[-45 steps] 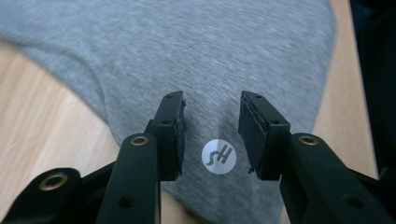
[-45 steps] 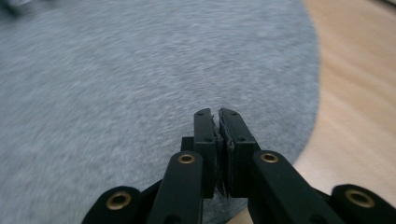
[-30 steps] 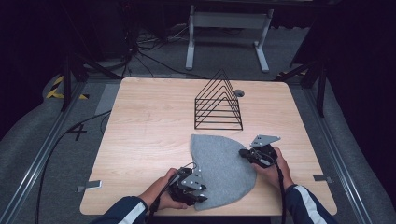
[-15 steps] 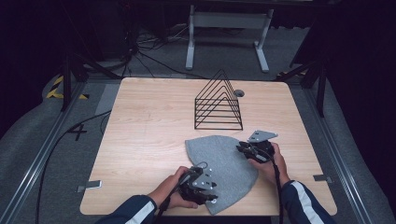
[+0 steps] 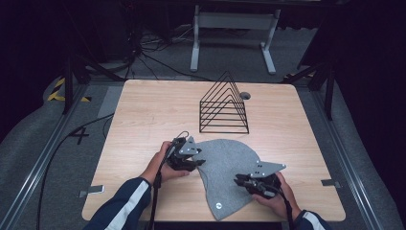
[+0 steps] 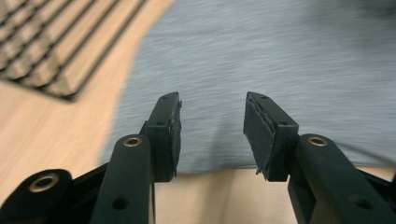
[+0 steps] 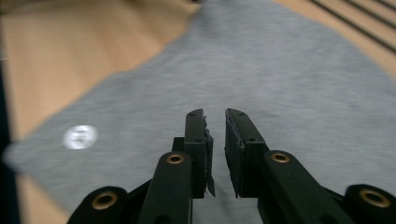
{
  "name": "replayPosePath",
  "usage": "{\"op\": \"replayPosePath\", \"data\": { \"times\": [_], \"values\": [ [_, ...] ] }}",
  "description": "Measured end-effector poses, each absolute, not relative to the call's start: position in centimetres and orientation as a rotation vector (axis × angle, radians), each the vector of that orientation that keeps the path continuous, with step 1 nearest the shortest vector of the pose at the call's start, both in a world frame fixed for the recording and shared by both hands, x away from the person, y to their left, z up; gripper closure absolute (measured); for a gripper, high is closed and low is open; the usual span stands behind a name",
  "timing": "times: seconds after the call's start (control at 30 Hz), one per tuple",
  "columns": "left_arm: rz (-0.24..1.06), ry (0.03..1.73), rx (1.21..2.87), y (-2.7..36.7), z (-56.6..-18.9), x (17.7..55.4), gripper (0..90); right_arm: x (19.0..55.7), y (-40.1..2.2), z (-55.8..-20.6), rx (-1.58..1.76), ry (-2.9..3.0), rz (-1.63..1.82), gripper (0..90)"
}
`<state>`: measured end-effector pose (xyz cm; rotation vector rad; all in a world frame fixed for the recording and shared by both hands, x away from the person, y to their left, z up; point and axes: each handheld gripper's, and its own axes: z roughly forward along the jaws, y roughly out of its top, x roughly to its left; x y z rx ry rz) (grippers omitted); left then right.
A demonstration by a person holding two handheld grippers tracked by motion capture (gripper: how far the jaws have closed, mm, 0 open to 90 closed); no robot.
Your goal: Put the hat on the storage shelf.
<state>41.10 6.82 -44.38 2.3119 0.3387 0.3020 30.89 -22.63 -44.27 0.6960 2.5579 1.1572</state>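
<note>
The grey hat [image 5: 225, 167] lies flat on the bench [image 5: 143, 120], its long axis running between both grippers. The left gripper [image 5: 197, 160] stands at its left edge, fingers [image 6: 170, 135] open with the hat just ahead. The right gripper [image 5: 238, 180] sits over its right half, fingers [image 7: 198, 144] nearly closed, a narrow gap open, gripping nothing.

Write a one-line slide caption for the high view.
Two hand-held tools, left and right, work at opposite edges of a grey cloth lying flat on a wooden table, near a black wire rack.
</note>
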Motion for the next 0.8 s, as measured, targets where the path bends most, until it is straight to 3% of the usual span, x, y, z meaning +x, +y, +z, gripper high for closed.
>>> {"op": "replayPosePath", "data": {
  "times": [0.17,0.4,0.8],
  "values": [
    [0.340,0.399,2.354,6.7,-45.7,43.3,58.0,28.5,-20.7,-44.9,0.586,2.652,1.113,81.0],
    [0.331,0.427,2.376,7.0,-46.2,43.6,56.5,30.2,-23.1,-45.9,0.703,2.646,1.040,79.1],
    [0.185,0.329,2.421,6.8,-46.1,39.0,59.0,34.3,-28.2,-45.6,0.932,2.458,0.922,77.2]
  ]
}}
